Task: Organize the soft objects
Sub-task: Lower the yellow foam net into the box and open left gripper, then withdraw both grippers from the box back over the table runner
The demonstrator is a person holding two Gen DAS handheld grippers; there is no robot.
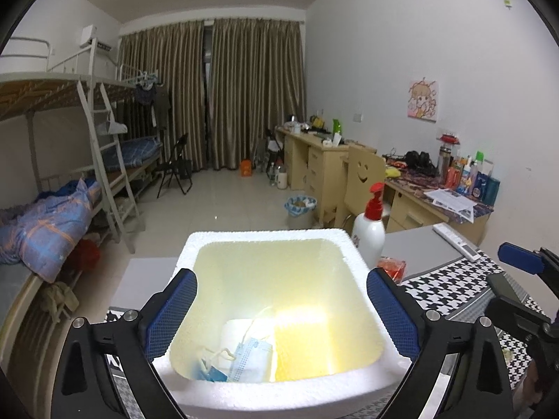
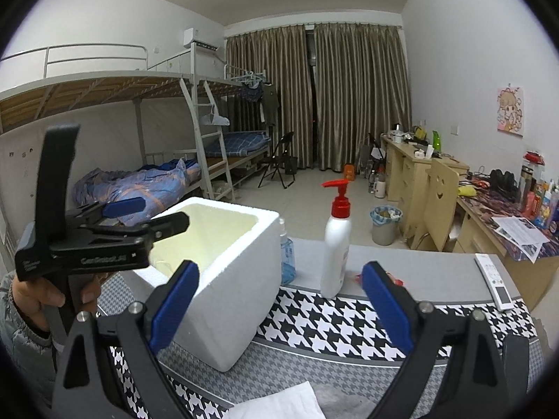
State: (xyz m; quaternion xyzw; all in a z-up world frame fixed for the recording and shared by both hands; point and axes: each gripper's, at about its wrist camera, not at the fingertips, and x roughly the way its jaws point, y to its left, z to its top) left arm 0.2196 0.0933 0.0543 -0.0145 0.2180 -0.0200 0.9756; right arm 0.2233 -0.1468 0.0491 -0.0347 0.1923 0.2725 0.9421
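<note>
Mask | in foam box (bottom), below left claw | claw wide, empty

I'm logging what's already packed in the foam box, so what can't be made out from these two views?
- Foam box floor, left wrist view: glare washes out the yellow item beside the face mask.
- Box contents, right wrist view: hidden by its near wall.
- White cloth, right wrist view: cut off by the bottom edge.
- Red packet, left wrist view: partly behind a gripper pad.
</note>
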